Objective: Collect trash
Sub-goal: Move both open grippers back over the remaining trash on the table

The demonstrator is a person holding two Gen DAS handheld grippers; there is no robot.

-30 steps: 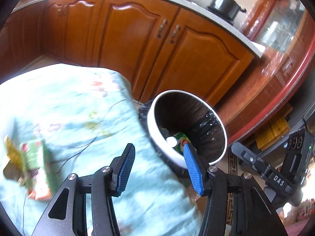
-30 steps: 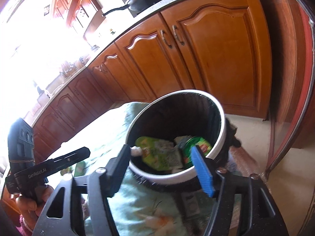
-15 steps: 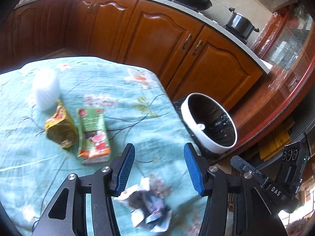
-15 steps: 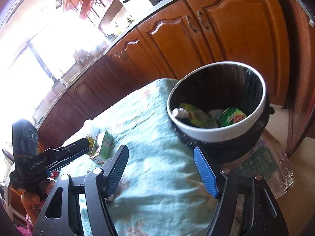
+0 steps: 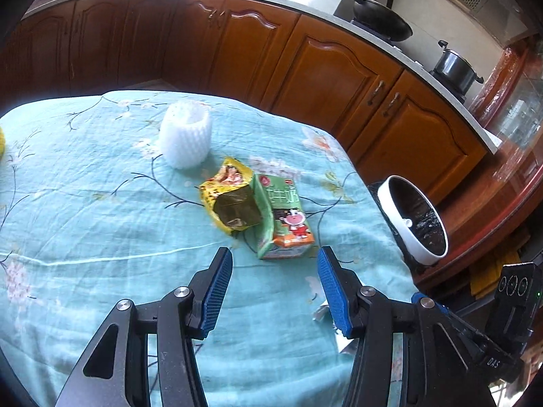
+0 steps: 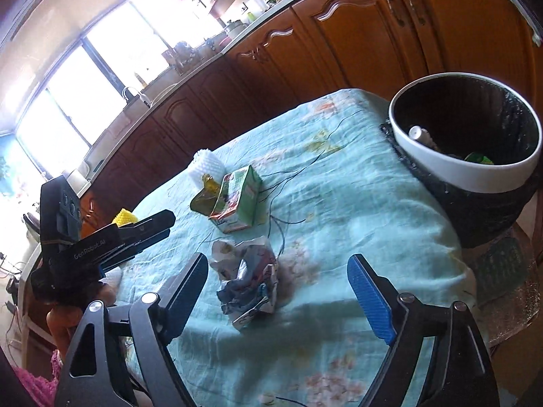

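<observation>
Above the teal-clothed worktop, both grippers hover tilted downward with fingers spread and empty. Ahead of the left gripper, just past its fingertips, lies a green milk carton touching a yellow wrapper. Only the right wrist view shows the crumpled foil wrapper lying between the right gripper fingers, and the trash bin beyond its right finger.

We count on the table one green carton, one yellow wrapper, one white foam sleeve, one crumpled wrapper; beside it, one bin; on the stove, one pan, one pot.
</observation>
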